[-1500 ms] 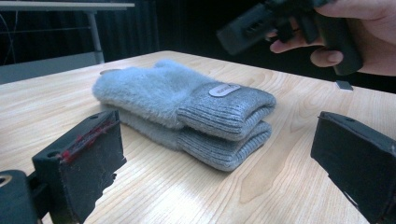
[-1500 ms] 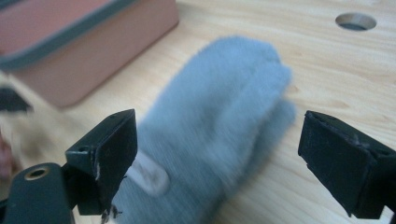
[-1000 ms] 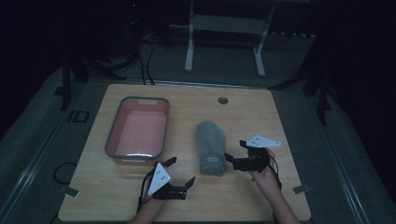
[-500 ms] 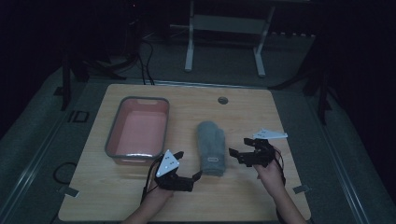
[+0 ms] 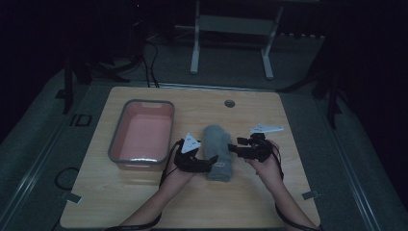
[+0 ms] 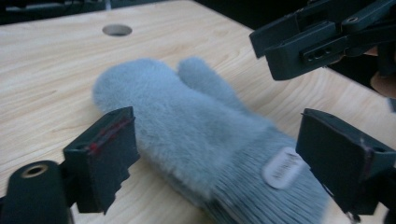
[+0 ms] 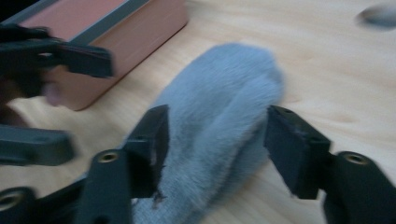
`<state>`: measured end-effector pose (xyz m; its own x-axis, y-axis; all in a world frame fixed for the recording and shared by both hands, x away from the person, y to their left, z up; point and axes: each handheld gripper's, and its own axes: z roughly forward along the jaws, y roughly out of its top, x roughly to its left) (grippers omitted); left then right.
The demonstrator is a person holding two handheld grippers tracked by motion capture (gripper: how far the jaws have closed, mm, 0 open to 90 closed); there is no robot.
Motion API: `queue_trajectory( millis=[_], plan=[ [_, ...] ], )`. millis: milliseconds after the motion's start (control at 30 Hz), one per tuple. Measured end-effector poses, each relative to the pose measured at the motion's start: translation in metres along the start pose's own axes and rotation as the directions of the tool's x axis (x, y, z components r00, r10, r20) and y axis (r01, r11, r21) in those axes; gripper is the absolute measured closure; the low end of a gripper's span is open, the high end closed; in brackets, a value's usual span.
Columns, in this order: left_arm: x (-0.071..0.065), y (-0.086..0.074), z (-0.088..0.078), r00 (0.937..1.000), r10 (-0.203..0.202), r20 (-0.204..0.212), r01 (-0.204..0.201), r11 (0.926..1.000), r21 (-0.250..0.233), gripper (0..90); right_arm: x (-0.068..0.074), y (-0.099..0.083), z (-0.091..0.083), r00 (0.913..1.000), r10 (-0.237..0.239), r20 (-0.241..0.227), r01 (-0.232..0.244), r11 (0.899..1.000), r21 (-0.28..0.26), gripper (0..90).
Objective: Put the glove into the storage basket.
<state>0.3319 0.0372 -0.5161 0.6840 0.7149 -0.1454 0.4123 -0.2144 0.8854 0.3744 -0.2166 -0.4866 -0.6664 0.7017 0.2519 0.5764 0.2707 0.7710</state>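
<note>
**Two open grippers flanked a grey mitten**

The left gripper [image 6: 219, 158] stood with its jaws wide, the mitten [image 6: 201, 140] lying between them at the ribbed cuff; whether a pad touched the fabric could not be told. The right gripper [image 7: 212, 149] was likewise spread, straddling the furry part, its view blurred.

The mitten lay on the wooden table [image 5: 269, 120], just right of the pink bin [image 5: 142, 134]. Beyond the table the room was dark, with a metal stand [image 5: 231, 43] barely visible.

The left gripper view showed a small oval label [image 6: 282, 167] on the cuff, too blurred to read and a mere speck from above.
</note>
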Motion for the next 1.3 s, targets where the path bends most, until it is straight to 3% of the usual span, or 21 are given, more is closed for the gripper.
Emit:
queue_trajectory(
  millis=[33,167,267,367,600,700,933,1100,1233,1300],
  plan=[
    [0.002,0.0,0.004,1.0,-0.005,-0.004,0.005,1.0,0.008,14.7,-0.002,-0.001,0.005,0.9998,0.02,-0.008,-0.02,1.0,0.011,44.1],
    [0.01,0.001,0.018,0.9968,-0.08,0.007,0.08,0.9953,0.054,15.9,-0.004,-0.01,0.022,0.9978,0.052,0.042,-0.053,0.998,0.039,45.0],
    [0.012,-0.001,0.026,0.9971,-0.076,-0.008,0.076,0.992,0.101,22.0,-0.005,-0.018,0.032,0.996,0.067,0.059,-0.071,0.995,0.07,45.0],
    [0.016,-0.007,0.03,0.9978,-0.064,-0.02,0.066,0.988,0.14,22.2,-0.008,-0.026,0.039,0.9938,0.082,0.076,-0.089,0.991,0.099,45.0],
    [0.026,-0.015,0.034,0.9896,-0.143,0.013,0.138,0.9715,0.192,22.2,-0.015,-0.037,0.043,0.9924,0.106,0.062,-0.113,0.986,0.124,45.1],
    [0.028,-0.016,0.039,0.988,-0.153,0.021,0.145,0.9665,0.212,22.1,-0.016,-0.039,0.045,0.9919,0.114,0.057,-0.12,0.985,0.126,45.7],
    [0.031,-0.016,0.05,0.9882,-0.151,0.026,0.141,0.9628,0.231,22.1,-0.02,-0.039,0.048,0.9921,0.118,0.042,-0.123,0.981,0.15,42.5],
    [0.037,-0.017,0.058,0.9824,-0.178,0.057,0.157,0.9526,0.261,22.2,-0.02,-0.036,0.051,0.9951,0.096,0.023,-0.099,0.98,0.175,50.4],
    [0.039,-0.015,0.062,0.9827,-0.166,0.083,0.139,0.9545,0.264,25.4,-0.02,-0.037,0.052,0.9955,0.094,0.011,-0.094,0.98,0.174,54.8],
    [0.039,-0.015,0.064,0.9781,-0.176,0.111,0.142,0.9541,0.264,31.3,-0.021,-0.038,0.052,0.9946,0.104,-0.001,-0.102,0.98,0.172,58.5]
  ],
)
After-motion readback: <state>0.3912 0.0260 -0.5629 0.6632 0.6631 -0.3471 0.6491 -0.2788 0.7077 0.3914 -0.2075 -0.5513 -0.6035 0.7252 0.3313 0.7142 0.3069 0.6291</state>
